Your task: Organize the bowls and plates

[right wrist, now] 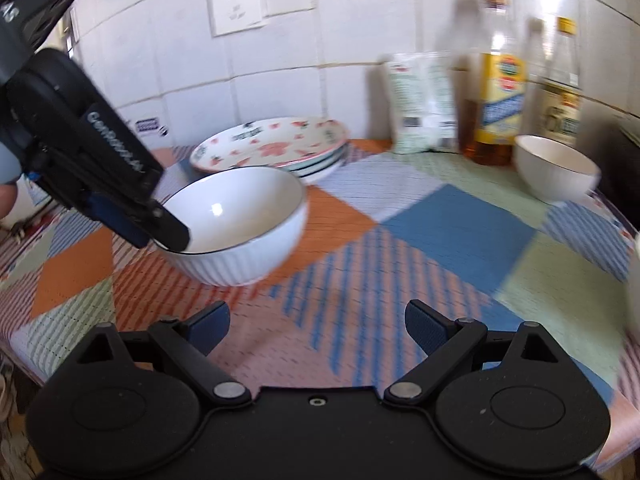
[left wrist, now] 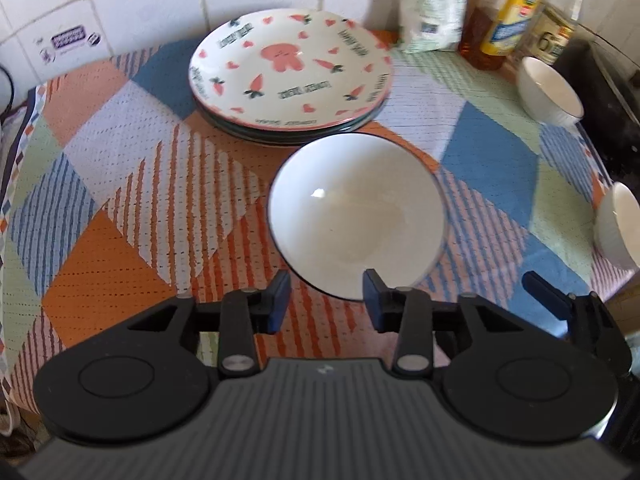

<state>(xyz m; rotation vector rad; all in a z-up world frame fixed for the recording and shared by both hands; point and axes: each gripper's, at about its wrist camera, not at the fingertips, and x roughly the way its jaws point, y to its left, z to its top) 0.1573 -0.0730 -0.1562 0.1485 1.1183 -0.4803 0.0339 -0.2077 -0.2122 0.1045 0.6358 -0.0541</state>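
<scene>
Since the near bowl (left wrist: 356, 220) is glazed white ceramic with a thin dark rim, we judge it rigid, fairly heavy for its size, slick on the inside and chip-prone — no squeezing will deform it, so grip has to come from pinching the wall. It sits on the patterned tablecloth (left wrist: 120, 208) just in front of the plate stack (left wrist: 292, 72), close to but apparently not touching it.

Left gripper (left wrist: 326, 298) is at the bowl's near rim with jaws spread; in the left wrist view one blue pad (left wrist: 280, 296) falls outside the wall and the other overlaps the rim. From the right wrist view one finger looks dipped inside the bowl (right wrist: 236, 224) — so we read it as straddling the wall, not yet pinched. Contact itself is hard to confirm.

Right gripper (right wrist: 318, 326) hovers low over the cloth, jaws wide apart, holding nothing.

Best hold, in our judgement: the rim wall, one pad inside, one on the ribbed outside — ribs should add friction. Lifted from one edge the bowl will want to tip, so go deep on the wall.

Two more white bowls wait at the right — far bowl (left wrist: 550, 92) near the bottles (left wrist: 516, 20), edge bowl (left wrist: 618, 228) at the table's side.
</scene>
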